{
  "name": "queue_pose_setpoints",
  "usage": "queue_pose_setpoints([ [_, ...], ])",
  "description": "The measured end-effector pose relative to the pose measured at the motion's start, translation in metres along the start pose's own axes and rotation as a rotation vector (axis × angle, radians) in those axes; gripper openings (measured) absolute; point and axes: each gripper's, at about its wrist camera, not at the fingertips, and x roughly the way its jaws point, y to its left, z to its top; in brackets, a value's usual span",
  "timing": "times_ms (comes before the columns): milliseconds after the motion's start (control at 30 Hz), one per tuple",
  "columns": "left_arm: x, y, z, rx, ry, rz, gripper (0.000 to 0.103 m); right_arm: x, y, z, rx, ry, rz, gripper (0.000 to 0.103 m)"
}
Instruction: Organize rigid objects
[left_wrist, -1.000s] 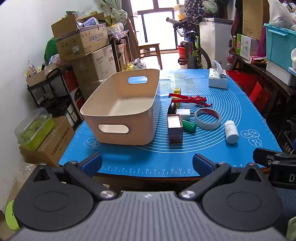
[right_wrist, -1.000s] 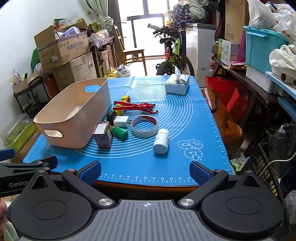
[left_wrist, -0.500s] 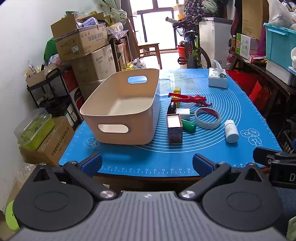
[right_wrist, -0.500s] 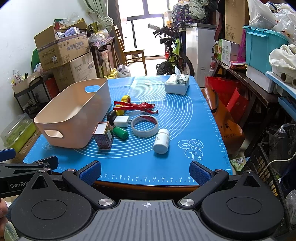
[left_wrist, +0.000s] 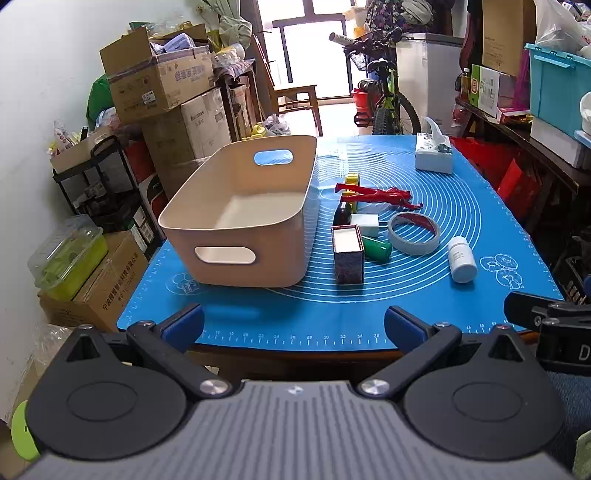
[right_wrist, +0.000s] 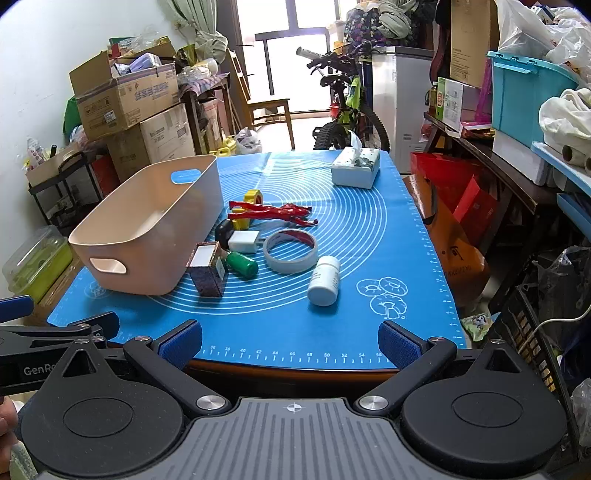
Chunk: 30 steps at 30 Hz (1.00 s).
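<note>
Both tools held short of the near table edge, nothing gripped: left gripper (left_wrist: 293, 326) with fingers spread wide and empty, right gripper (right_wrist: 290, 345) likewise spread and empty. Ahead, on the blue mat (left_wrist: 461, 206), an empty beige bin (left_wrist: 240, 218) to the left, and just to its right a loose cluster of small items: dark box (left_wrist: 348, 254) standing upright nearest the front, green cylinder (left_wrist: 376, 250) lying beside it, white block (left_wrist: 365, 224) and black rounded piece (left_wrist: 342, 213) behind, tape ring (left_wrist: 413, 232) lying flat, red figure (left_wrist: 376, 194) stretched crosswise farther back over a yellow piece (left_wrist: 351, 180), and a white bottle (right_wrist: 324, 280) on its side, apart from the rest toward the right. Probably the opening of the job, nothing yet in the bin. Key relation: bottle lying forward and slightly right of centre in the right wrist view, closer to the right tool than to the left, long axis running roughly away from the tool rather than across it. So, likely a straight reach with the right tool, fingers closing across the bottle's narrow width, then a carry leftward over the cluster to the bin. Tissue box (right_wrist: 355, 167) at the far end, well clear of all this.
</note>
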Motion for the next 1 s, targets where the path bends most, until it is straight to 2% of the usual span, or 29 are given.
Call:
queue_pose_setpoints([
  [1000, 0.0011, -0.0002, 0.0013, -0.003, 0.002, -0.009, 0.103, -0.0041, 0.0026, 0.0029, -0.007, -0.015, -0.002, 0.101],
])
